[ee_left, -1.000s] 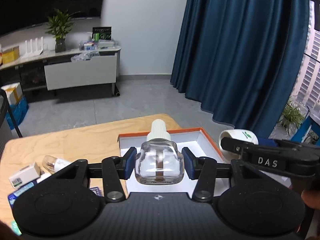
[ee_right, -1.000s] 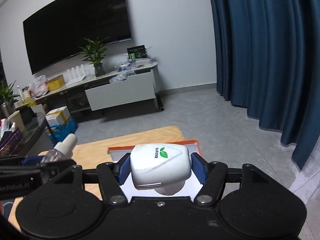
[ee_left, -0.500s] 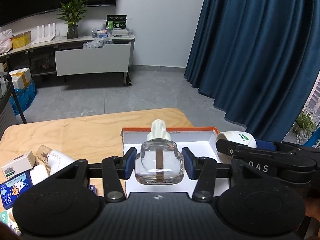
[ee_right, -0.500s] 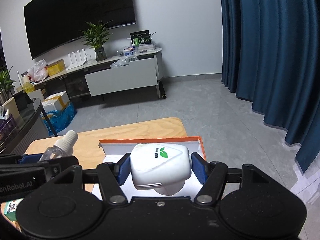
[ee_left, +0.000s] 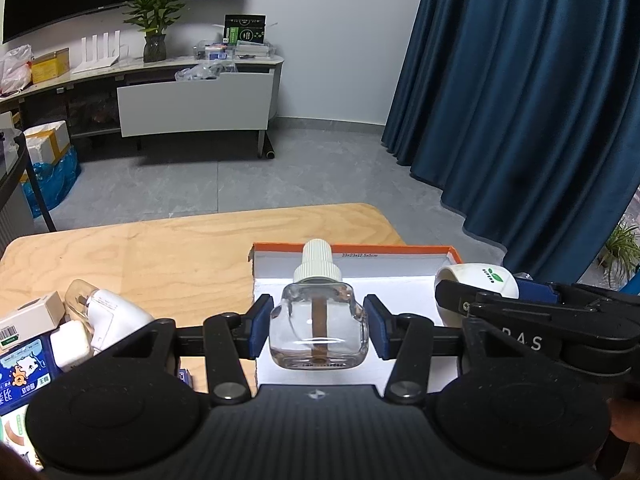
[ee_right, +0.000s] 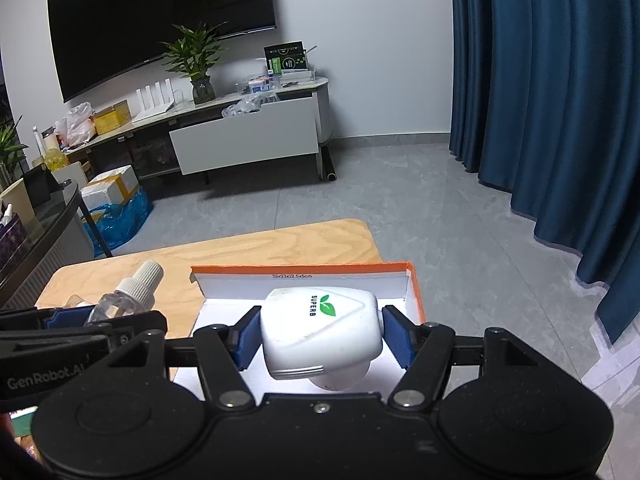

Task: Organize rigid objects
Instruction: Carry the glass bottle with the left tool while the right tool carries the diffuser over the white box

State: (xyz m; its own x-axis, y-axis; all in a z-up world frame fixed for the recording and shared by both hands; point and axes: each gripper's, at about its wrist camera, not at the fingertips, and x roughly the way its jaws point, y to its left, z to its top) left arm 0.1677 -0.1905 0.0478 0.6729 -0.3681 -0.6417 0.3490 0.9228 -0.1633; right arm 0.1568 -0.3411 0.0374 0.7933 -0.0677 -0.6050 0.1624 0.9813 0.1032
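Note:
My left gripper [ee_left: 318, 330] is shut on a clear glass refill bottle [ee_left: 319, 322] with a white ribbed cap and a brown wick, held over the near part of an orange-rimmed white box [ee_left: 400, 249]. My right gripper [ee_right: 320, 338] is shut on a white plug-in device [ee_right: 320, 330] marked SUPERB with a green leaf, held over the same box [ee_right: 412, 292]. The device also shows at the right of the left wrist view [ee_left: 478, 282]. The bottle also shows at the left of the right wrist view [ee_right: 128, 296].
The box sits on a light wooden table [ee_left: 160, 248]. At the table's left lie a second white plug-in device [ee_left: 108, 312], a white adapter [ee_left: 70, 346] and small cartons [ee_left: 24, 320]. Blue curtains [ee_left: 520, 100] hang at the right.
Both grippers have tilted down and moved in over the box while keeping their hold. More of the table and the box now shows in both views.

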